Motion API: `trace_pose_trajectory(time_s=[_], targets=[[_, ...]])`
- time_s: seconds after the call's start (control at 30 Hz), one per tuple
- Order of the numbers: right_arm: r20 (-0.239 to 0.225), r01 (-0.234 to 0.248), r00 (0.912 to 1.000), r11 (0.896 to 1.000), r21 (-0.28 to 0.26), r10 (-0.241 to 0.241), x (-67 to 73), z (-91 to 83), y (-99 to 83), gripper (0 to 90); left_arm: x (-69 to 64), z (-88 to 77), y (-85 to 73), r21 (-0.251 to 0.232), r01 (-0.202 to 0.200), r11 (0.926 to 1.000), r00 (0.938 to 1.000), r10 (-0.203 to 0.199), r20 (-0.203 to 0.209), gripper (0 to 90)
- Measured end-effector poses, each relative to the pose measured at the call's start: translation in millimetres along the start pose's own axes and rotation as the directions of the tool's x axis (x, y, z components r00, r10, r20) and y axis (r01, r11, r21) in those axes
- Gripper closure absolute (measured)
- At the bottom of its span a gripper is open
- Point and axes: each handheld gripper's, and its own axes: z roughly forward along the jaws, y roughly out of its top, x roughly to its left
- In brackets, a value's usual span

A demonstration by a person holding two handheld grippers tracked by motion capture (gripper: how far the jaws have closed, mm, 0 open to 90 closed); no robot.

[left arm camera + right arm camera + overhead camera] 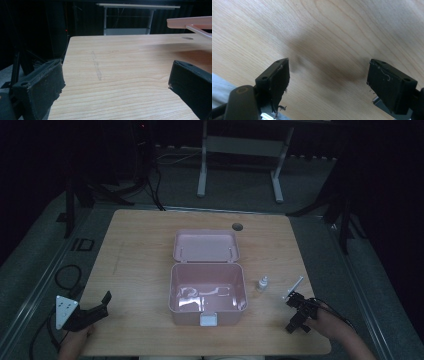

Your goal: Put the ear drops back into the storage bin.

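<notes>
Right gripper (298,312) held over bare table (140,250), jaws spread wide, nothing clasped; left gripper (95,310) likewise gaping, empty. Pink box (207,292) lid raised; small bottle (262,283) beside it.

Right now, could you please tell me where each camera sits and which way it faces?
High view: above the near edge, facing forward and down on the pink box; both forearms and tools show.
Left gripper view: on the left tool, looking level across the table; shares the box lid with the high view.
Right gripper view: on the right tool, facing down at bare wood.
</notes>
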Motion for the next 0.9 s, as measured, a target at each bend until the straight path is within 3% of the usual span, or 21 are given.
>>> trace_pose_trajectory(time_s=[0.07, 0.23, 0.3, 0.4, 0.53, 0.9], targets=[[0.012, -0.011, 0.9999, 1.000, -0.013, 0.011, -1.4, -1.8, 2.9, 17.9, 0.1, 0.0, 0.0, 0.001, 0.000, 1.0000, 1.0000, 0.000, 0.001, 0.4], [-0.031, -0.019, 0.9994, 0.998, -0.060, 0.017, -5.4, -9.9, 9.2, 12.8, 0.2, 0.0, 0.0, 0.001, 0.002, 1.0000, 1.0000, -0.002, 0.000, 0.4], [-0.021, -0.022, 0.9996, 0.997, -0.072, 0.020, -6.7, -12.9, 12.8, 12.1, 0.2, 0.0, 0.0, 0.001, 0.002, 1.0000, 1.0000, -0.002, 0.000, 0.4], [-0.023, -0.025, 0.9994, 0.997, -0.071, 0.024, -9.1, -16.0, 19.4, 12.1, 0.3, 0.1, 0.0, 0.001, 0.003, 1.0000, 1.0000, -0.003, 0.000, 0.4], [0.013, 0.003, 0.9999, 0.998, -0.062, -0.002, -9.9, -17.9, 27.8, 12.2, 0.5, 0.1, 0.1, 0.002, 0.005, 1.0000, 1.0000, -0.005, 0.001, 0.4], [0.001, 0.034, 0.9994, 0.996, -0.078, -0.035, -10.4, -22.4, 56.6, 16.8, 0.9, 0.3, 0.2, 0.004, 0.005, 1.0000, 1.0000, -0.005, 0.005, 0.4]])
